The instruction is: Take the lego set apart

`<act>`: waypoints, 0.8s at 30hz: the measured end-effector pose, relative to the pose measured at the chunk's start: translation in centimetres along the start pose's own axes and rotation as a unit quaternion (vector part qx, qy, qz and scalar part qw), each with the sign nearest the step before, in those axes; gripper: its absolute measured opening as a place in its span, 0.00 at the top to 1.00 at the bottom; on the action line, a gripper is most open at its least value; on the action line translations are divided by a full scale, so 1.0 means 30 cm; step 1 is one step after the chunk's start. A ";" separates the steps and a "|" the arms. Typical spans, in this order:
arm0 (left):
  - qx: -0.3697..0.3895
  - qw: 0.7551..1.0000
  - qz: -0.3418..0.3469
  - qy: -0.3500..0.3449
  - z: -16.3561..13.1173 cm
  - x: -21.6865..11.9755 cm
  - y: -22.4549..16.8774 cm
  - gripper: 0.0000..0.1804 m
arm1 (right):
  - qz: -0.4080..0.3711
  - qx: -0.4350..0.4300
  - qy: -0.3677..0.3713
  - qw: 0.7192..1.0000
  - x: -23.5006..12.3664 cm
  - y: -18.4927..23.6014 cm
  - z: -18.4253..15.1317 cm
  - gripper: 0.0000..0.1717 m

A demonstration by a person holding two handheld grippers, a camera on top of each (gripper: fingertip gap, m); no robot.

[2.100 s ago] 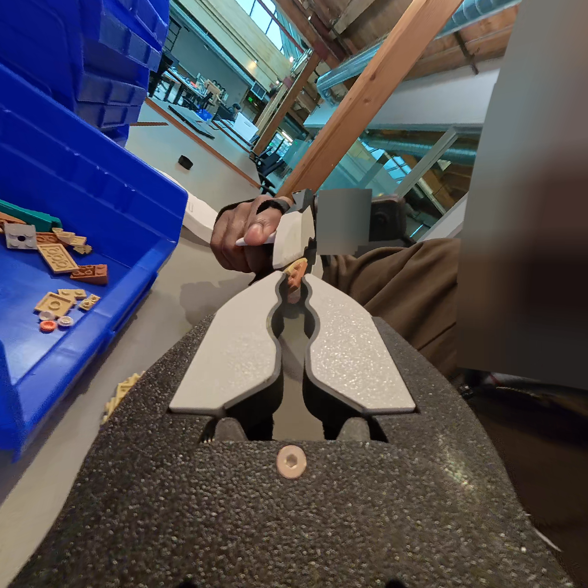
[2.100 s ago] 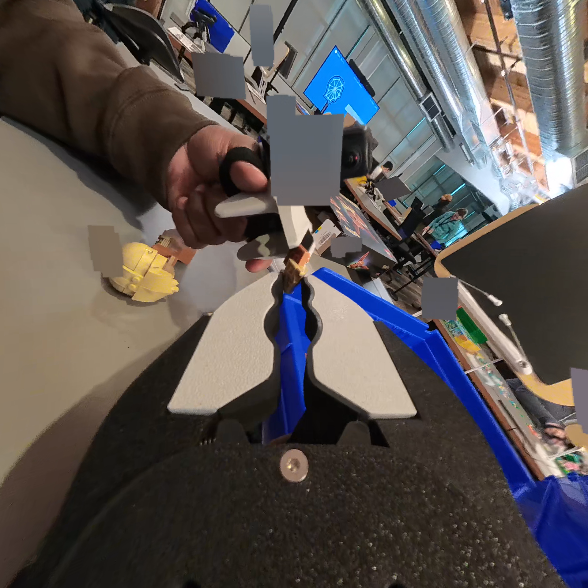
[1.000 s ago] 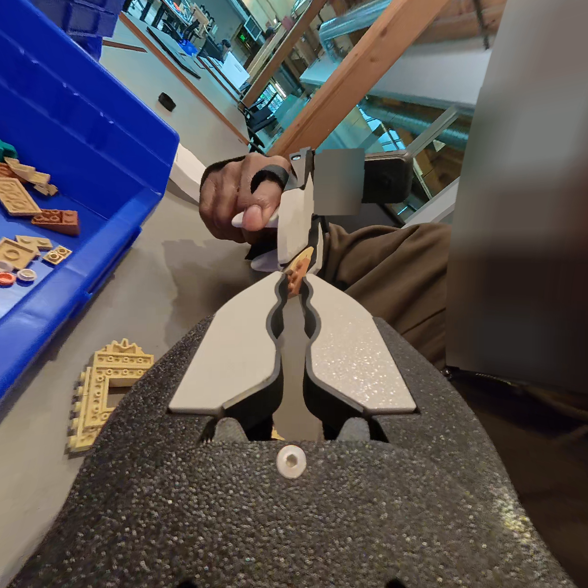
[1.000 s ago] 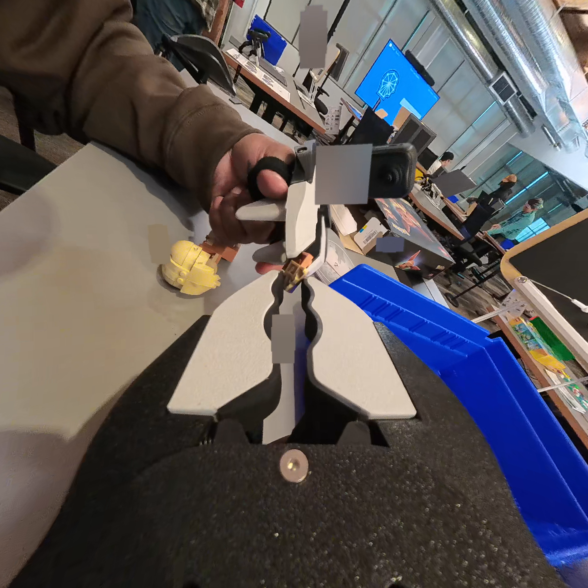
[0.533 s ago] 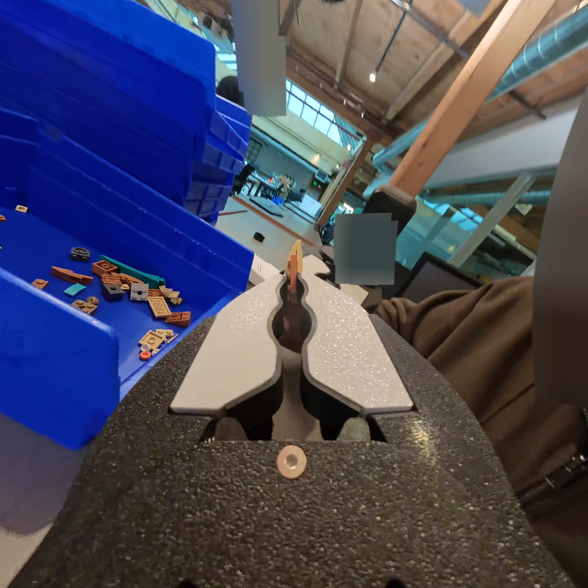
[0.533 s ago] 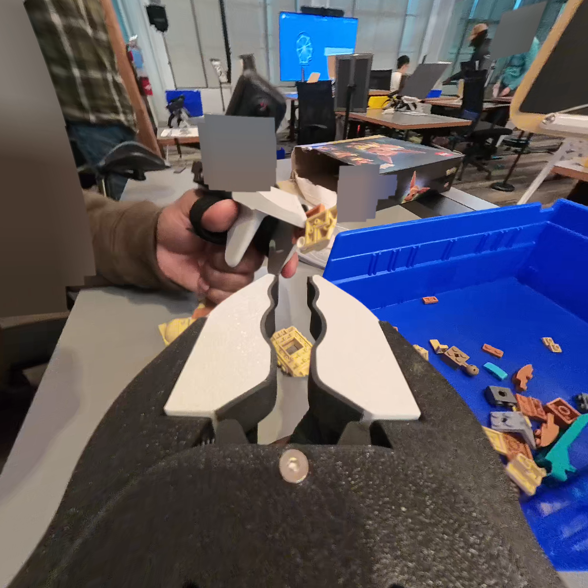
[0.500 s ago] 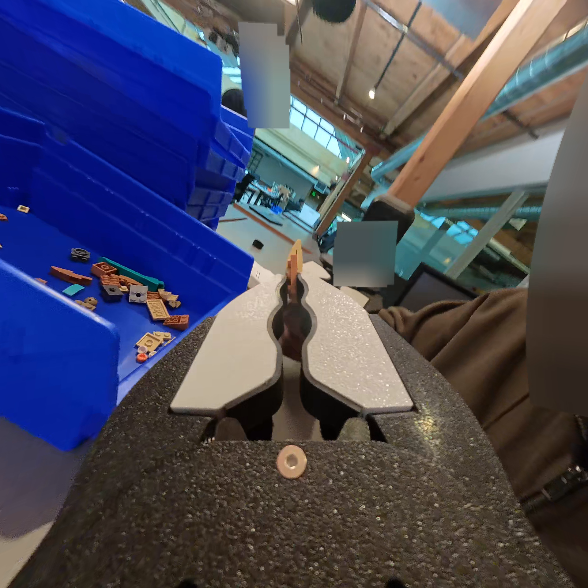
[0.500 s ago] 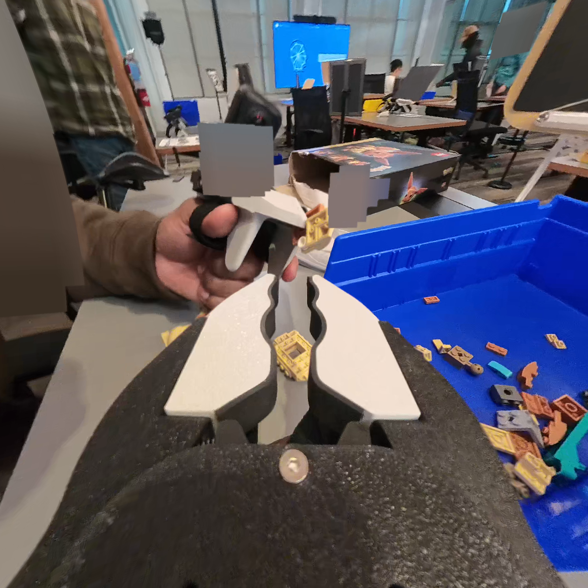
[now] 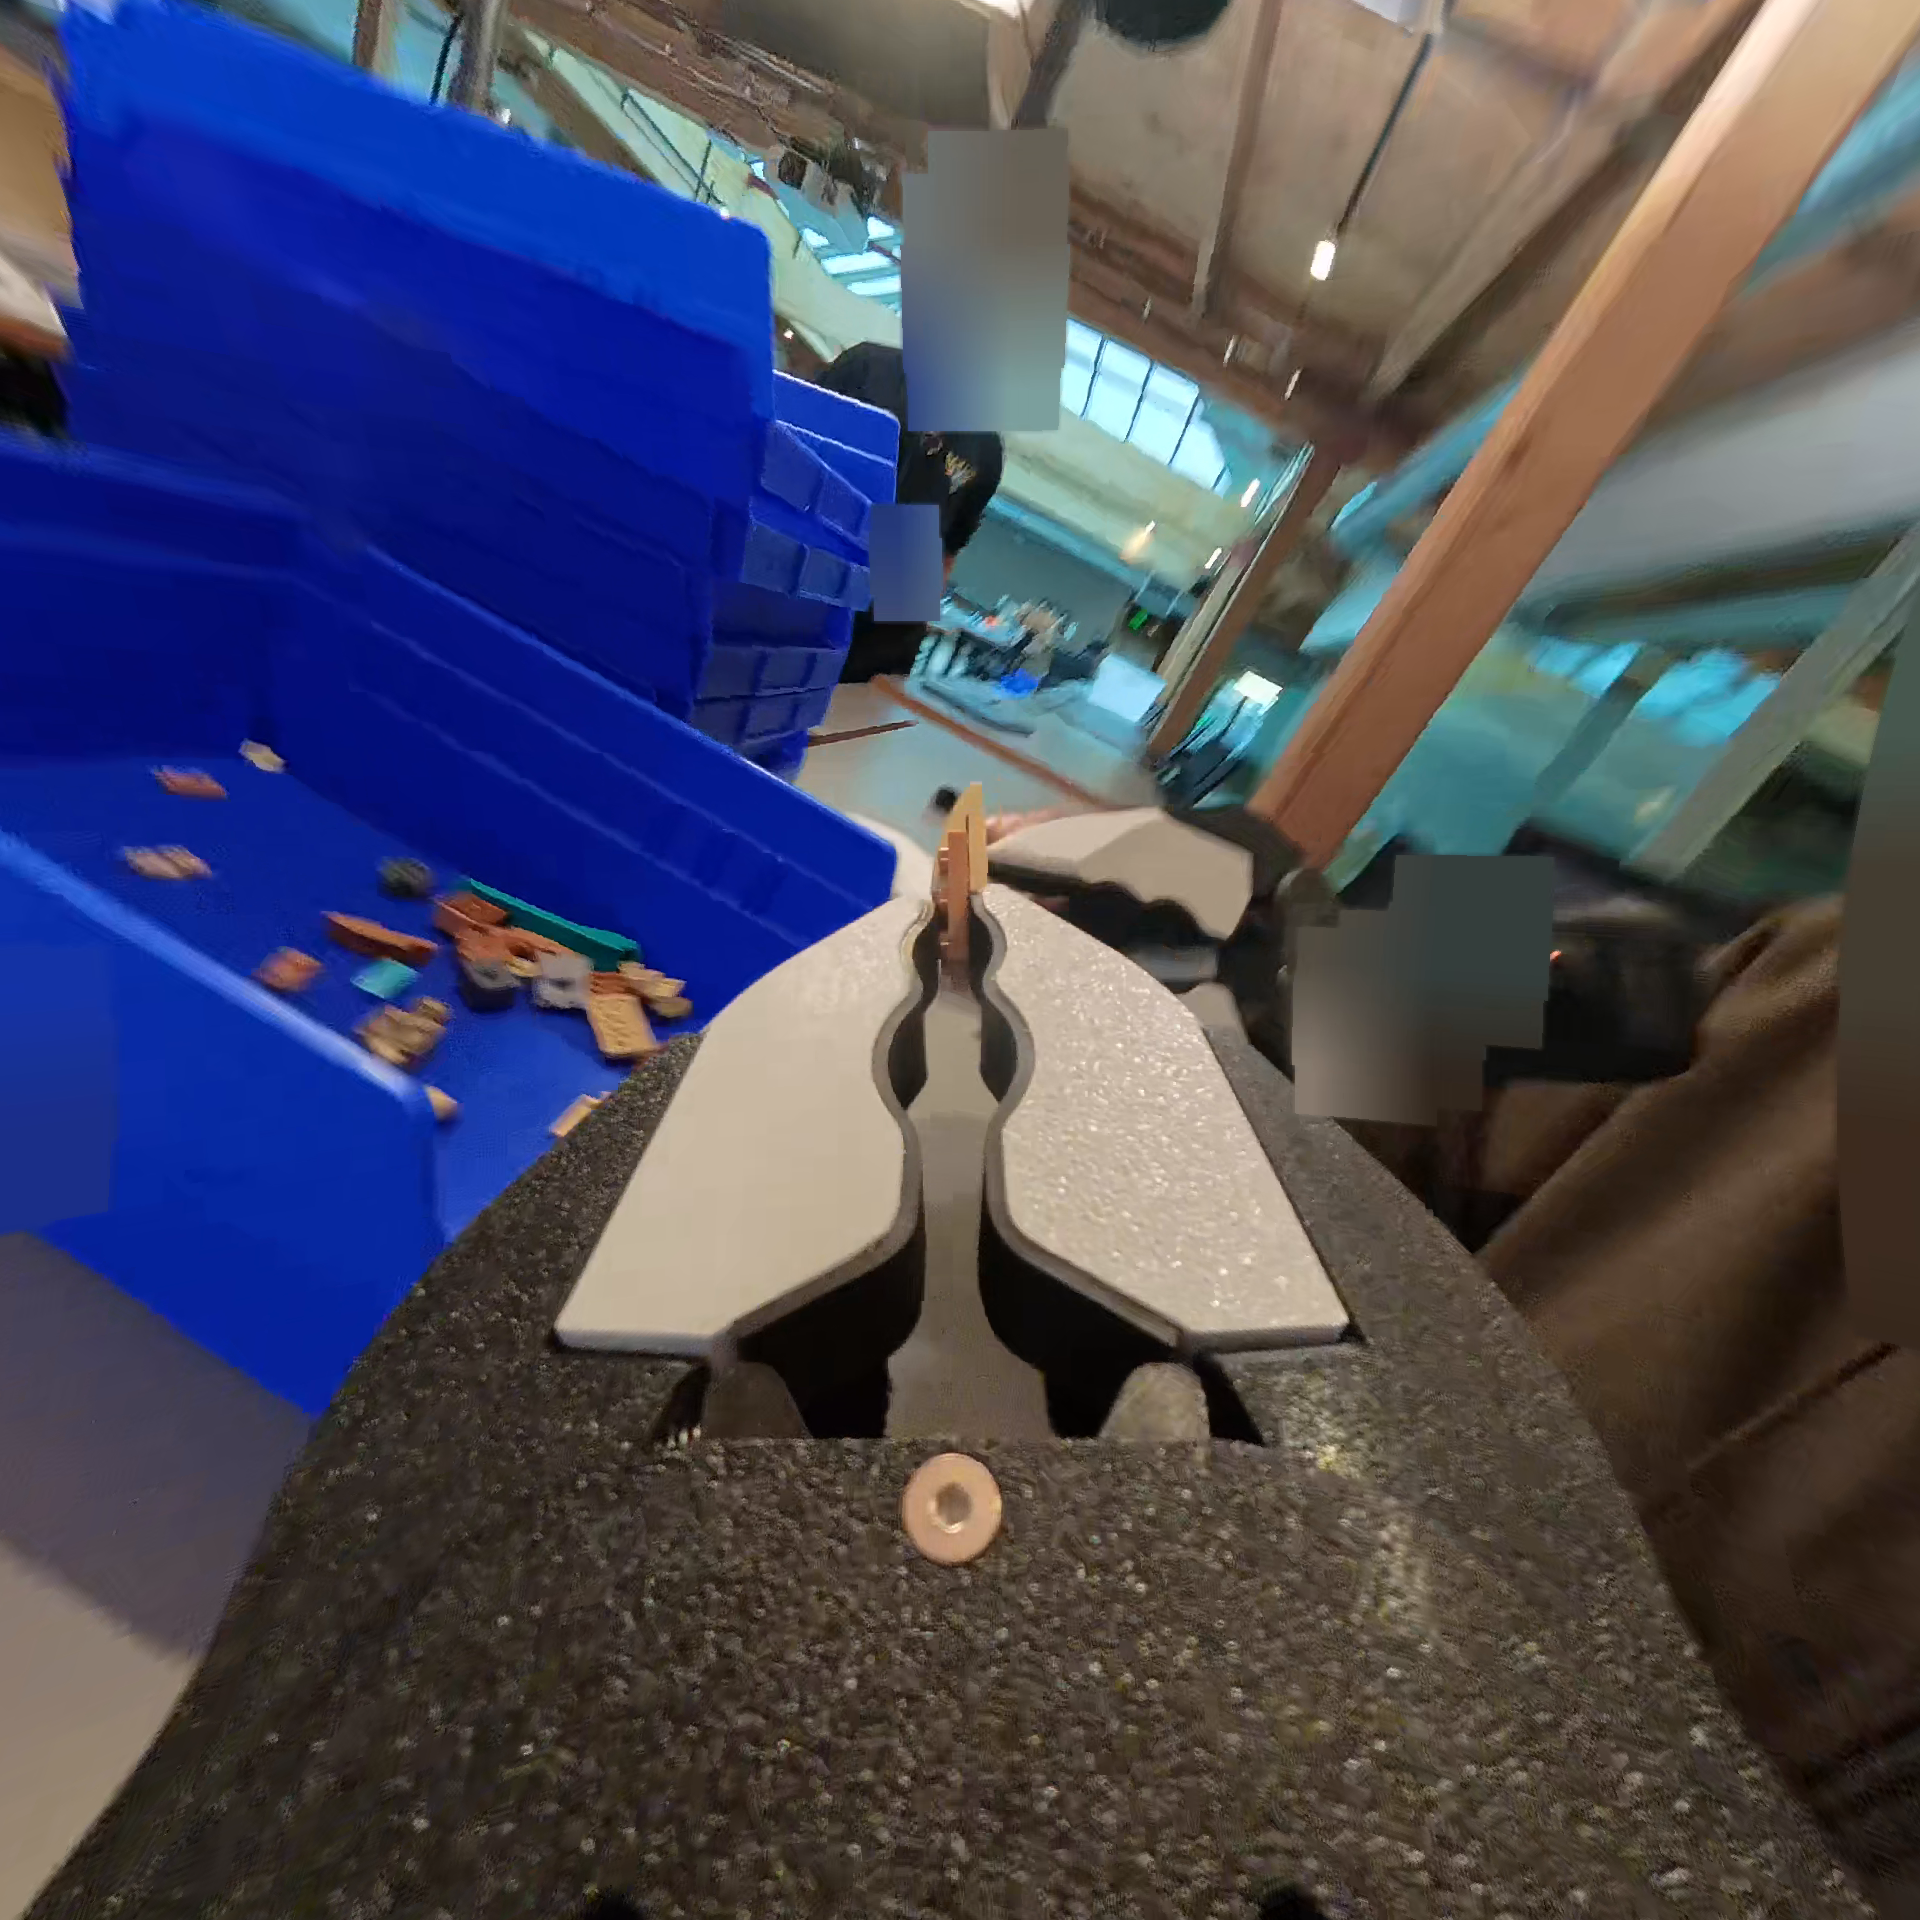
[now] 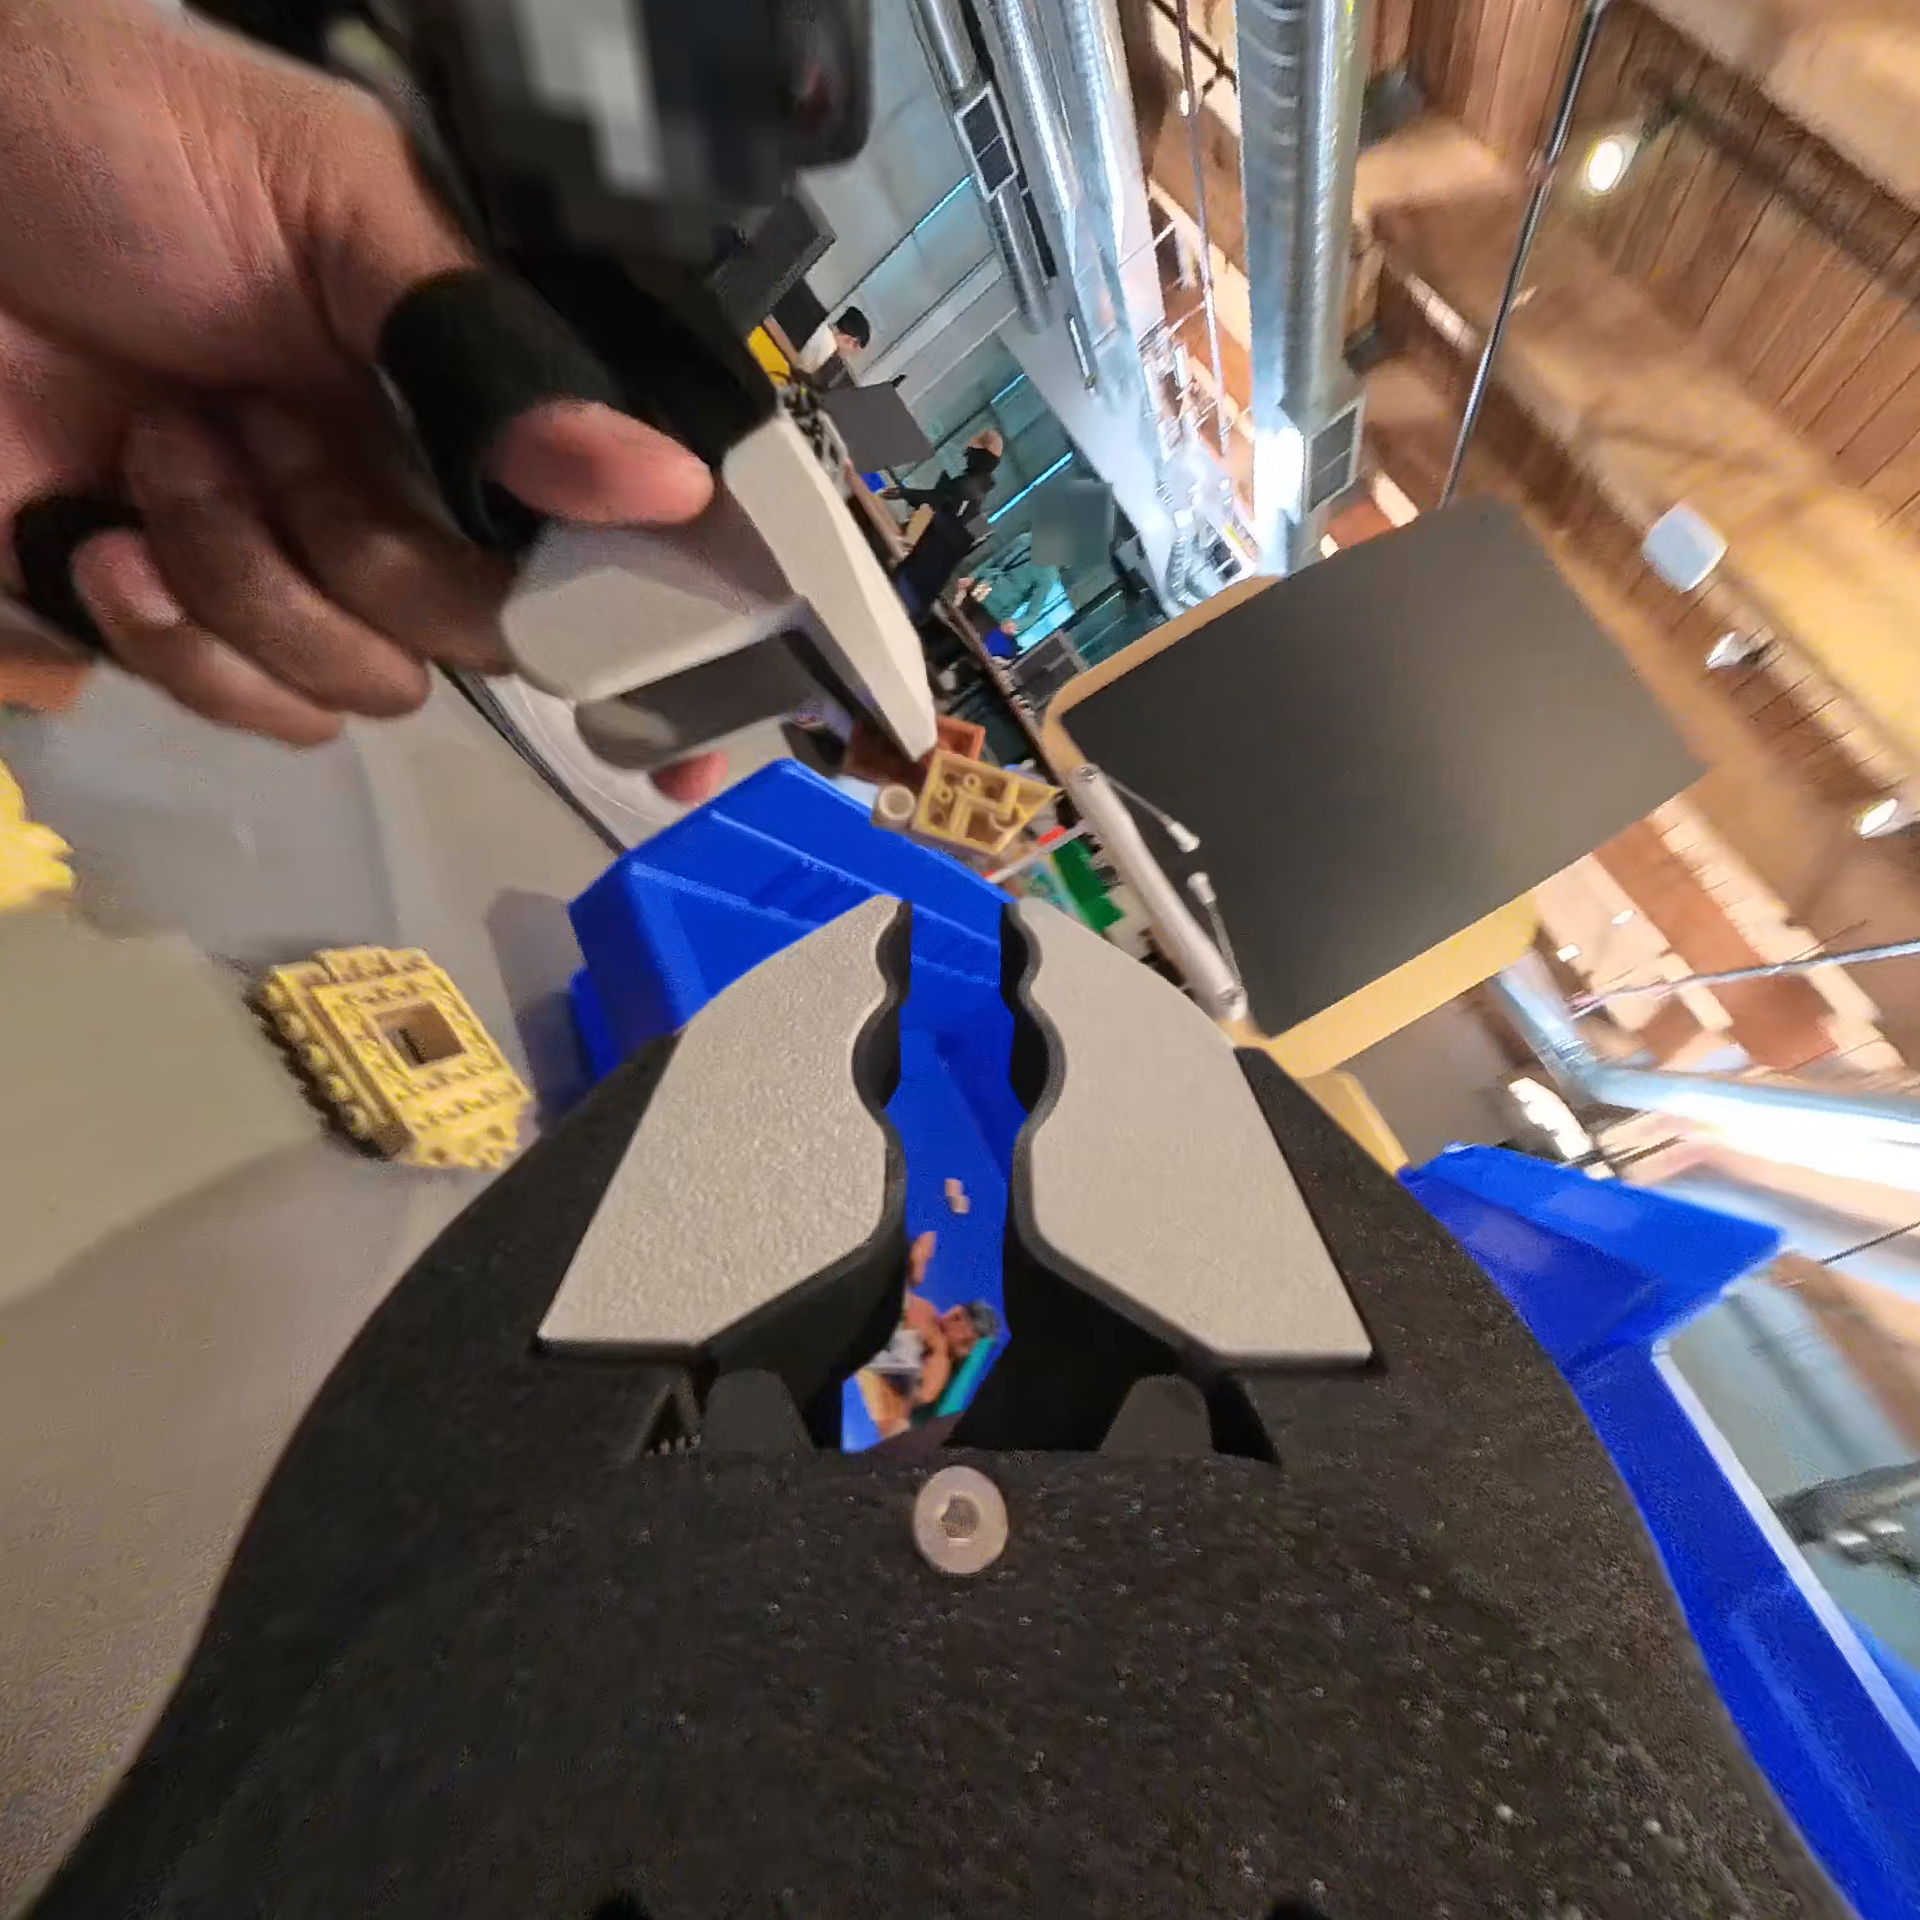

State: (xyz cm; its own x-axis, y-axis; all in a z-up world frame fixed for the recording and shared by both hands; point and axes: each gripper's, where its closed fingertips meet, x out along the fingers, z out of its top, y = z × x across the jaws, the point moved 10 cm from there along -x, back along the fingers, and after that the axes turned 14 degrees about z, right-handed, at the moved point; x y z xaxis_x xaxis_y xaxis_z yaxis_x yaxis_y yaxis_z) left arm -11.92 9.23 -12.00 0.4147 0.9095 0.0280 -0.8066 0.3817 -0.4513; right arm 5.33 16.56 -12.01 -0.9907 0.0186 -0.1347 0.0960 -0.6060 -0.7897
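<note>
My left gripper (image 9: 958,914) is shut on a small tan and brown brick piece (image 9: 964,852), which stands edge-on above the fingertips. The right wrist view shows the same piece (image 10: 977,805) pinched at the tip of the left gripper's fingers (image 10: 831,623), held by a hand (image 10: 208,364) above a blue bin (image 10: 748,883). My right gripper (image 10: 956,920) is open and empty, just below and short of that piece. The right gripper's fingers (image 9: 1132,883) show close behind the piece in the left wrist view.
The blue bin (image 9: 623,790) at the left holds several loose brown, tan and teal pieces (image 9: 499,956), with stacked blue bins (image 9: 416,416) behind it. A yellow square brick frame (image 10: 400,1049) lies on the grey table (image 10: 156,1195). A black board with a wooden edge (image 10: 1351,748) stands at the right. The tips of both grippers are at nearly the same place.
A second ago both grippers pinched the piece together. My right gripper has since opened and drawn back from it. The left gripper keeps the piece, and both views have swung.
</note>
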 end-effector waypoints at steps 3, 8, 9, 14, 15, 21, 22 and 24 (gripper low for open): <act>0.229 0.972 0.049 -0.014 0.032 -0.023 -0.033 0.98 | 0.016 -0.048 -0.015 0.999 -0.014 -0.002 -0.003 0.89; 0.541 0.837 0.061 -0.050 0.028 -0.063 -0.097 0.98 | 0.081 -0.004 -0.058 0.995 -0.038 -0.029 0.003 0.85; 0.589 0.804 0.055 -0.053 0.016 -0.067 -0.111 0.98 | 0.095 -0.009 -0.060 0.994 -0.041 -0.028 0.001 0.84; 0.721 0.692 0.012 -0.040 -0.056 -0.062 -0.158 0.97 | 0.152 -0.079 -0.048 0.984 -0.049 0.004 0.001 0.84; 0.731 0.681 0.007 -0.036 -0.066 -0.059 -0.162 0.97 | 0.161 -0.088 -0.048 0.982 -0.052 0.010 0.003 0.85; 0.776 0.630 -0.014 -0.018 -0.093 -0.052 -0.174 0.98 | 0.197 -0.145 -0.043 0.969 -0.068 0.035 0.005 0.95; 0.784 0.621 -0.020 -0.013 -0.097 -0.052 -0.176 0.98 | 0.203 -0.155 -0.040 0.966 -0.069 0.041 0.003 0.95; 0.801 0.597 -0.030 -0.005 -0.107 -0.052 -0.179 0.97 | 0.217 -0.171 -0.033 0.961 -0.071 0.051 0.001 0.95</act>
State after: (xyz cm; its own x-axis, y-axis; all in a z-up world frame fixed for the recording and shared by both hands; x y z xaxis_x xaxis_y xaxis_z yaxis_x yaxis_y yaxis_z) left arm -6.90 5.23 -12.49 0.4673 0.8840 0.0095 -0.1608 0.0744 0.9842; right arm 7.58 15.58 -12.90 -0.8528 -0.2341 -0.4668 0.5168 -0.2491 -0.8191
